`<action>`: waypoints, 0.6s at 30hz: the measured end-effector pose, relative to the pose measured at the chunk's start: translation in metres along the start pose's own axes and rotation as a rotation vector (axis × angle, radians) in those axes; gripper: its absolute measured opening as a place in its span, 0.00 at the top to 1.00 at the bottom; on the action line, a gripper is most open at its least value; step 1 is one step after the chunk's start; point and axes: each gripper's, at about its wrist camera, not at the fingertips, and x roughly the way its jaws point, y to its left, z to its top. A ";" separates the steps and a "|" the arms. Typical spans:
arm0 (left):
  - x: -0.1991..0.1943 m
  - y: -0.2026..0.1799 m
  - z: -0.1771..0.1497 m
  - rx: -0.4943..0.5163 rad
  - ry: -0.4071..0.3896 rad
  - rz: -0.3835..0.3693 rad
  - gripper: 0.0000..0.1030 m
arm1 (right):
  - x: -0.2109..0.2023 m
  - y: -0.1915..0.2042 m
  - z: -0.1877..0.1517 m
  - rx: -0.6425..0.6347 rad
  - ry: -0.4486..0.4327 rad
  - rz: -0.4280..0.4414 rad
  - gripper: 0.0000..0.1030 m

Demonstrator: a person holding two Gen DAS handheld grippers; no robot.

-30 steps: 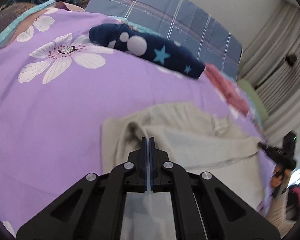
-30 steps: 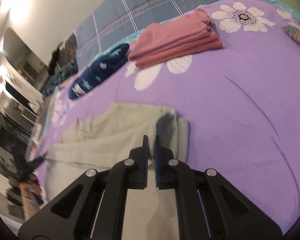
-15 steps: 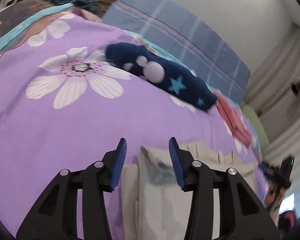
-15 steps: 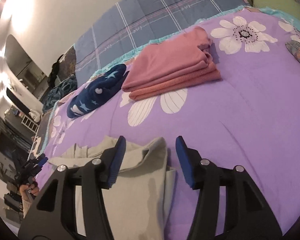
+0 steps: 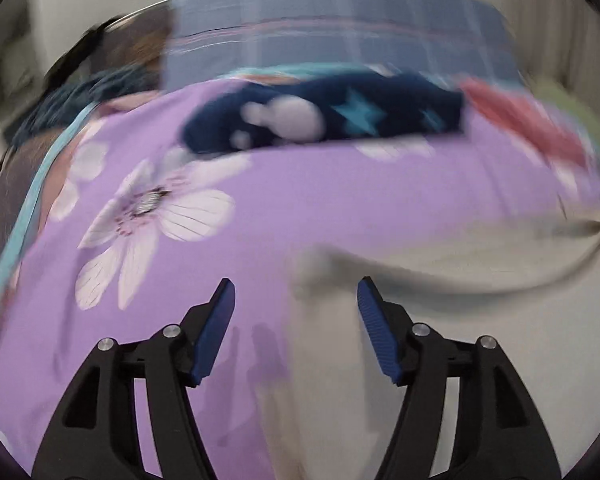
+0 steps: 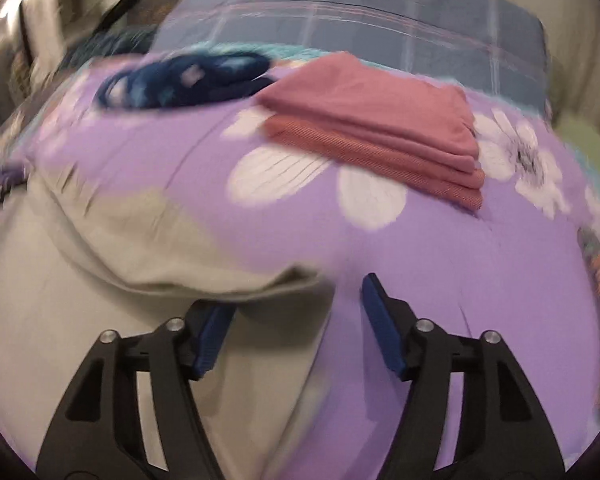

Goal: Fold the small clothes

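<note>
Both tools are standing apart, gripping nothing: the left tool (image 5: 296, 300), its jaws having just been opening, and the right tool (image 6: 298, 300). The beige folded cloth garment (image 5: 440, 280) is lying on the purple flowered bedspread (image 5: 300, 200), its folded edge beneath both tools. Behind it are lying a navy star-patterned garment (image 5: 340, 120) and a stack of pink folded clothes (image 6: 380, 128).

We carry each hand-held gripper (image 5: 296, 306) (image 6: 298, 308) as black cut-out arms, silver screws and ribbed blue finger pads (image 5: 378, 336).

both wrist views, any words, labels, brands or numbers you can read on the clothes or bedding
None can be read in either view.
Plaid blanket: any print is lost to motion blur.
Navy garment: only stars and pale blobs, no letters.
Pink folded stack and beige garment: plain.
</note>
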 end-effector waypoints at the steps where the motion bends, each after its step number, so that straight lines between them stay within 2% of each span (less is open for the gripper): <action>1: -0.001 0.014 0.006 -0.070 -0.012 -0.002 0.37 | 0.000 -0.009 0.003 0.058 -0.003 0.008 0.59; 4: -0.009 0.040 0.006 -0.179 -0.026 -0.106 0.37 | -0.005 -0.028 0.002 0.152 -0.003 0.109 0.62; 6: -0.007 0.047 -0.001 -0.193 0.006 -0.199 0.37 | -0.008 -0.033 -0.003 0.173 0.002 0.180 0.62; 8: -0.001 0.042 -0.007 -0.190 0.050 -0.254 0.37 | -0.007 -0.033 -0.005 0.182 0.011 0.237 0.60; 10: 0.012 0.030 -0.012 -0.170 0.106 -0.292 0.38 | -0.006 -0.032 -0.004 0.176 0.017 0.252 0.58; 11: 0.016 0.023 -0.011 -0.150 0.105 -0.284 0.48 | -0.004 -0.029 -0.002 0.167 0.019 0.237 0.61; 12: 0.015 0.018 -0.010 -0.121 0.087 -0.273 0.66 | -0.004 -0.025 0.001 0.155 0.014 0.209 0.84; 13: 0.014 0.012 -0.007 -0.111 0.093 -0.301 0.96 | -0.005 -0.023 0.003 0.159 0.012 0.212 0.96; 14: 0.009 0.012 -0.005 -0.138 0.088 -0.309 0.97 | -0.011 -0.024 0.005 0.176 -0.008 0.233 0.96; 16: -0.011 0.011 0.000 -0.116 0.012 -0.283 0.97 | -0.035 -0.022 0.007 0.176 -0.090 0.264 0.96; 18: -0.020 0.011 0.002 -0.083 -0.004 -0.243 0.97 | -0.045 -0.021 0.008 0.163 -0.120 0.235 0.95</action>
